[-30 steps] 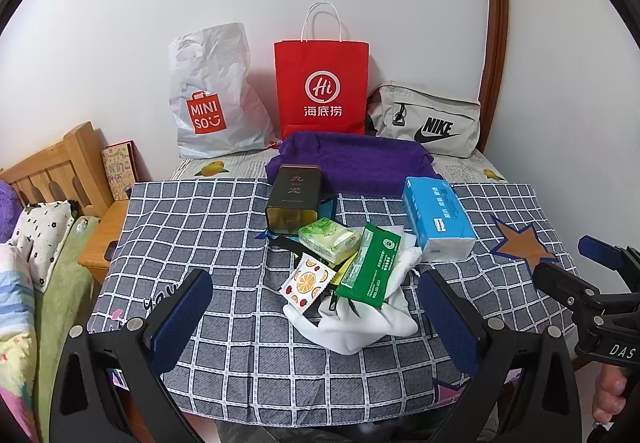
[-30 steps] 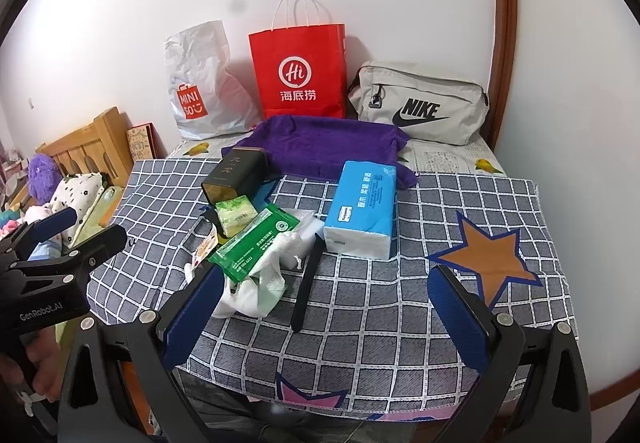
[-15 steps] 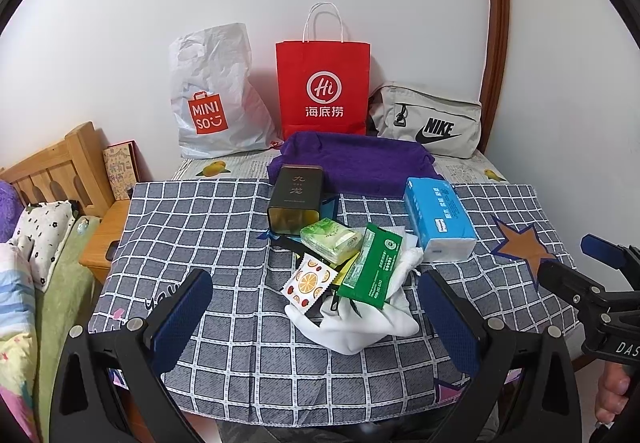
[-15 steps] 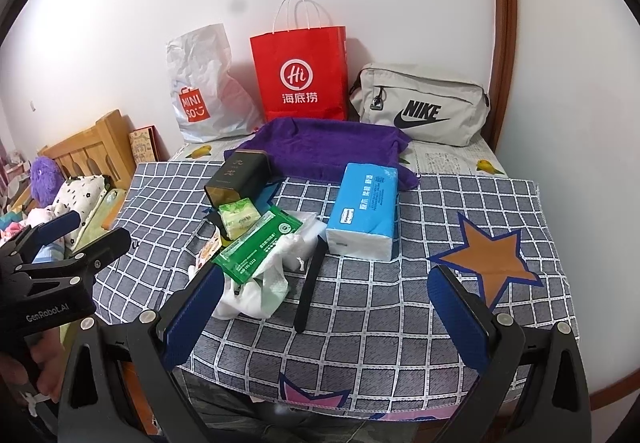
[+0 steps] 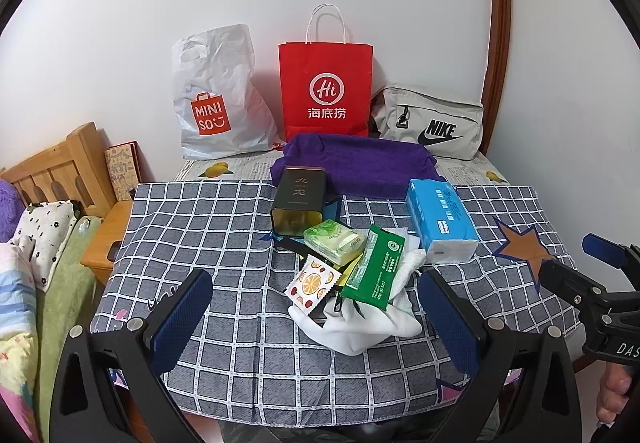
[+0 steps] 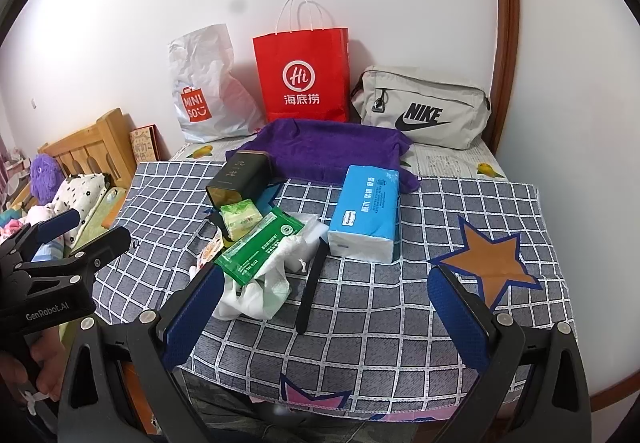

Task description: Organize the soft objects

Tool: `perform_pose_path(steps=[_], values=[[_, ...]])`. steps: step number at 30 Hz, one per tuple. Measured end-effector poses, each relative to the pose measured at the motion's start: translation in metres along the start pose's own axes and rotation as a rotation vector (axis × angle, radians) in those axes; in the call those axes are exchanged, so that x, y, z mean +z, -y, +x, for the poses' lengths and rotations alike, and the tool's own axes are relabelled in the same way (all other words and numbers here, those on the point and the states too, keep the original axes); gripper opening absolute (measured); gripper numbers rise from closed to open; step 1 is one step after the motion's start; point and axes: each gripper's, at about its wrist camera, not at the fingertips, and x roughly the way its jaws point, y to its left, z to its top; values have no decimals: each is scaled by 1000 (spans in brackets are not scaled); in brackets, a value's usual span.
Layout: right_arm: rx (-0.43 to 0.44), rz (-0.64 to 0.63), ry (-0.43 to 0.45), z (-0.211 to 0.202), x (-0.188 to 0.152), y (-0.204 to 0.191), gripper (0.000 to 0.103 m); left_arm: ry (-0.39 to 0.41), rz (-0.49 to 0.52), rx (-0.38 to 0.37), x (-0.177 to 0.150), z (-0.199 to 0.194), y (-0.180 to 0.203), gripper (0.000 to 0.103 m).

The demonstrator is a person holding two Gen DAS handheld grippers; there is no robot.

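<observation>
On the checked tablecloth (image 5: 224,227) lies a heap: a dark tea tin (image 5: 298,199) on its side, a pale green tissue pack (image 5: 334,243), a green wipes pack (image 5: 374,273), a fruit-print sachet (image 5: 312,283) and a white cloth (image 5: 360,323). A blue tissue pack (image 5: 440,219) lies to the right, a purple towel (image 5: 356,163) behind. My left gripper (image 5: 320,317) is open and empty, just short of the heap. My right gripper (image 6: 324,317) is open and empty, near the front edge, with a black strip (image 6: 312,283) ahead of it.
A white Miniso bag (image 5: 216,103), a red paper bag (image 5: 326,91) and a grey Nike bag (image 5: 432,123) stand against the wall. A wooden bed frame (image 5: 52,171) and bedding (image 5: 24,283) lie left. A brown star patch (image 6: 486,263) is on the cloth at right.
Both views have crept slightly forward toward the table. Both grippers stay open and the objects have not moved.
</observation>
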Motion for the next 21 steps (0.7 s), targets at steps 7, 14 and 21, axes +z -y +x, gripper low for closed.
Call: perform_pose_path(steps=[7,14,21], values=[[0,-4,2,0,1,-1,101,-4,-2,4,1,2,-1,103],[0,-11,-13,9,0,1,101,-33,-24,11,-2,17,-12,103],[0,13,-54,33,-7,11,101,-97,-61,12,-16,51,-33,103]])
